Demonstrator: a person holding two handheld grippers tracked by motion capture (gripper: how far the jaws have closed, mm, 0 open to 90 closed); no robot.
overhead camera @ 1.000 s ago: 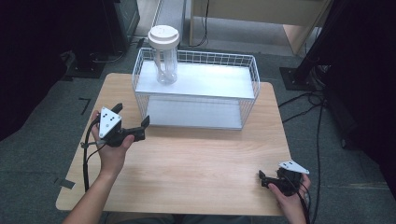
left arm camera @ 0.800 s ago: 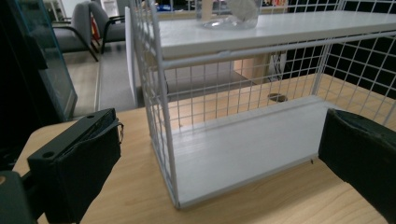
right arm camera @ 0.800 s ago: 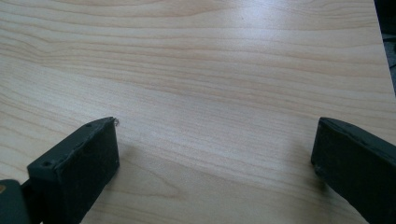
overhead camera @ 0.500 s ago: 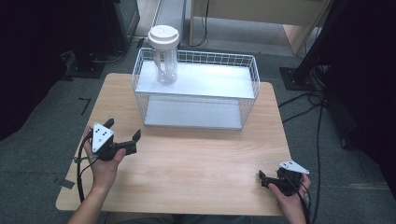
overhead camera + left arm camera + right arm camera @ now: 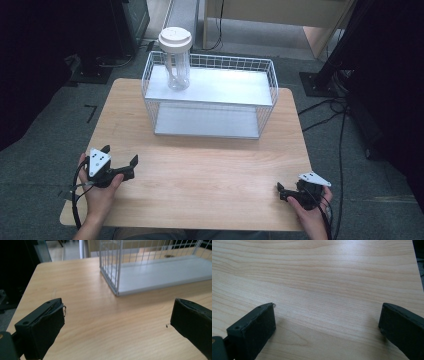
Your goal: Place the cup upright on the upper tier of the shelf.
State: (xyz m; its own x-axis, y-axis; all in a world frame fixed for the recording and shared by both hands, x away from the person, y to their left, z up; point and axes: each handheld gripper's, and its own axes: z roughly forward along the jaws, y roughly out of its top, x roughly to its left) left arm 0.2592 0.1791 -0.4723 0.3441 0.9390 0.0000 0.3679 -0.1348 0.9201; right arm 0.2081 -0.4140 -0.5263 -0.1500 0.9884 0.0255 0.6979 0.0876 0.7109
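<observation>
A white wire basket (image 5: 274,85) stands at the back of the wooden table (image 5: 210,165). Inside its far left corner a clear bottle (image 5: 176,62) with a cream lid stands upright. My left gripper (image 5: 120,155) rests near the table's front left, open and empty, its jaws pointing right. In the left gripper view the left gripper (image 5: 117,312) faces the basket (image 5: 117,272), well short of its near corner. My right gripper (image 5: 280,192) lies at the front right, held in a hand. In the right gripper view the right gripper (image 5: 327,312) is open over bare wood.
Black cables (image 5: 340,130) trail on the grey floor right of the table. Dark equipment stands (image 5: 95,70) sit behind the table's left corner. A wide stretch of bare wood lies between the two grippers.
My left gripper has drawn back from beside the basket toward the table's front left edge, still open. The right gripper has stayed put.
</observation>
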